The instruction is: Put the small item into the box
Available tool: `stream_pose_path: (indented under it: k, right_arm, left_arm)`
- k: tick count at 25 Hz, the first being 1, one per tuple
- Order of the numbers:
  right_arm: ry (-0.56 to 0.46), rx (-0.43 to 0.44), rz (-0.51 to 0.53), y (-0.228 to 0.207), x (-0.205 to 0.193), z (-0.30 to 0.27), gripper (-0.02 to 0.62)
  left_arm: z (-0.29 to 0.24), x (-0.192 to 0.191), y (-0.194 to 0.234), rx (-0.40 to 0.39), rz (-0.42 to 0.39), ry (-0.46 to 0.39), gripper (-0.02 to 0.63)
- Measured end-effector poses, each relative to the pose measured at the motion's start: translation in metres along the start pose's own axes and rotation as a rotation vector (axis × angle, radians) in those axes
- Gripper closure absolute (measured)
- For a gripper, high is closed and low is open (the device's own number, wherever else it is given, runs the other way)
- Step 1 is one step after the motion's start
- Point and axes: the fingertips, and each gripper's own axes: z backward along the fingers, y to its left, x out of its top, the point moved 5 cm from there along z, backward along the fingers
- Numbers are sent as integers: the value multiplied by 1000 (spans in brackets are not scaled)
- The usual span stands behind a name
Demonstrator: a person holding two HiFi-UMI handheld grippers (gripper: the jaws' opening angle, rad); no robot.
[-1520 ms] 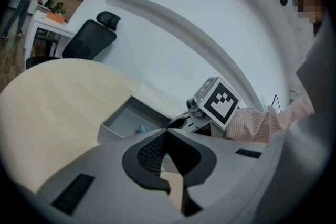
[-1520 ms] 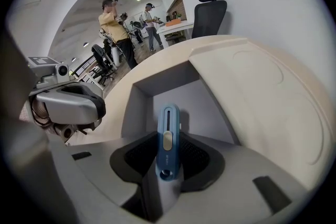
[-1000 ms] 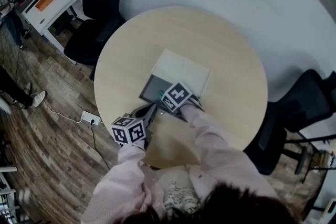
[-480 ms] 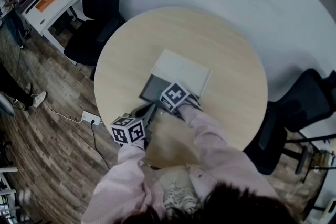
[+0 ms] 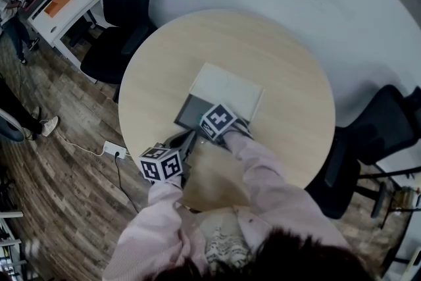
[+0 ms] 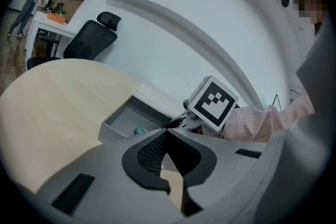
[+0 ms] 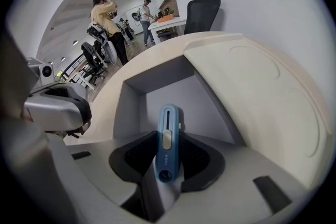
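The right gripper (image 7: pixel 168 138) is clamped on a blue slider tool (image 7: pixel 167 123), its jaws having just eased slightly wider, and points the tool down into the open grey box (image 7: pixel 131 107). The left gripper (image 6: pixel 167 135), jaws together and empty, hovers just beside the box. A pale lid (image 5: pixel 227 90) lies against the box's far side on the round table (image 5: pixel 276 56).

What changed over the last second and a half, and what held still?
The right hand-held gripper tipped slightly and sank a little toward the open box; its jaws have just been opening a touch, with the blue cutter still between them, not yet dropped. Background people shifted. The left hand-held gripper, box and table stayed put.
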Motion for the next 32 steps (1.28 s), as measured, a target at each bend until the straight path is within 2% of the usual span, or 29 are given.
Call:
stream_pose_path:
  k: [4,14,21,32]
  right_arm:
    - [-8,7,-15,1,0,0,426]
    - [-21,7,-30,1,0,3,425]
    - [-116,-7,-27,1,3,20,446]
    - [-309,51,-80,11,-3,47,482]
  left_arm:
    - [-1,1,-1,0,-3,0,598]
    - [0,3,-2,-3,-10,-3,598]
    - [0,5,-5,-10,-24,-3,598]
    - [-1,6,-14,-11,-65,5,598]
